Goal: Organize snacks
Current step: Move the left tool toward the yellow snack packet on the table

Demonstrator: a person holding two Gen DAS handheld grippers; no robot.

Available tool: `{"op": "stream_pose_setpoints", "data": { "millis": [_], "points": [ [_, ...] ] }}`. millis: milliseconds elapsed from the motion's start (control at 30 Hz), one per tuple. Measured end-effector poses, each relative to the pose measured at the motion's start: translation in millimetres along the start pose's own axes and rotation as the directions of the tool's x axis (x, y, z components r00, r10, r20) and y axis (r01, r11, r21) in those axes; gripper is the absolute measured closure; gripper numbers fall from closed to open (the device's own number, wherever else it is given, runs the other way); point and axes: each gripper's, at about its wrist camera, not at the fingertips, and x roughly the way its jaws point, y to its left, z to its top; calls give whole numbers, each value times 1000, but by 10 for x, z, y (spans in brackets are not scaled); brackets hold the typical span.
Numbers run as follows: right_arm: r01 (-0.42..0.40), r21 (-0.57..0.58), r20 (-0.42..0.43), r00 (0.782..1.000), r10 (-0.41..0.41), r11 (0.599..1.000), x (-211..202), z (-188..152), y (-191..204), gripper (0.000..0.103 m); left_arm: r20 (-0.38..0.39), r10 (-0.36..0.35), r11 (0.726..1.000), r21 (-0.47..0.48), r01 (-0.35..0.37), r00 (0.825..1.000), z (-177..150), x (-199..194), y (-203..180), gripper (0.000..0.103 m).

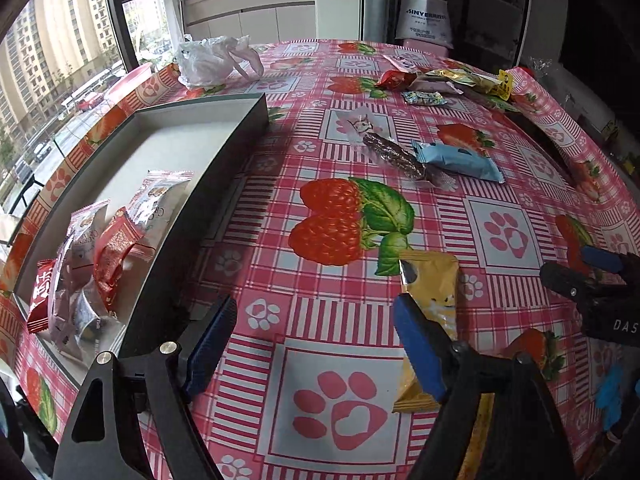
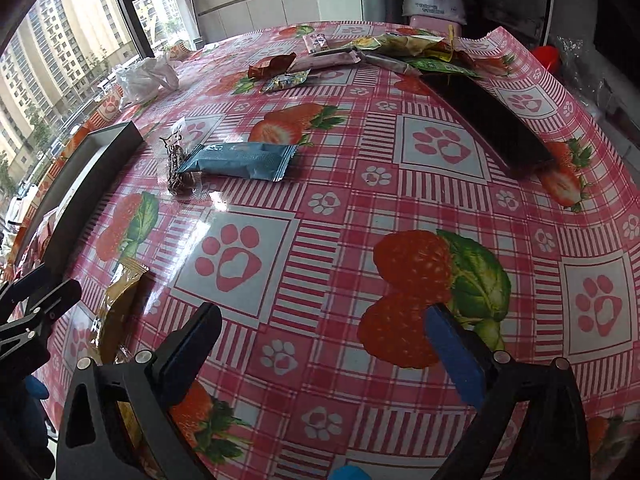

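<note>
Both jaws stand apart, empty: left hand-held gripper [image 1: 316, 344] beside the yellow snack packet [image 1: 434, 288] on the worktop [image 1: 400, 368]; straddle its width, then carry it left to the tray [image 1: 224, 152]; right hand-held gripper [image 2: 324, 344] takes the blue packet [image 2: 244, 160] farther off

place: home dining room | evidence: strawberry tablecloth [image 1: 340, 216], white cabinets [image 1: 256, 20], apartment-tower window view [image 1: 52, 52]

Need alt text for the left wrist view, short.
The open left hand-held gripper hangs over a pink strawberry-print tablecloth, its right finger overlapping a yellow snack packet. At left, a dark shallow box holds several wrapped snacks; a light blue packet lies farther back.
</note>
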Motion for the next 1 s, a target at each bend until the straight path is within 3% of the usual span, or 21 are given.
{"op": "stream_pose_setpoints", "data": {
  "millis": [133, 200, 300, 1000],
  "points": [
    [77, -111, 49, 996, -72, 991, -6, -135, 179, 0, 17, 8, 1000, -25, -7, 1000, -16, 82, -4, 18],
    [62, -100, 50, 997, -57, 993, -5, -128, 164, 0, 26, 7, 999, -38, -6, 1000, -29, 92, 21, 14],
    [67, -98, 55, 997, -62, 993, 12, -132, 174, 0, 29, 3, 999, -36, -2, 1000, -56, 126, 17, 0],
    [80, -78, 77, 994, -74, 994, 29, -126, 175, 0, 20, -15, 999, -43, 15, 1000, -47, 155, 24, 0]
  ]
}}
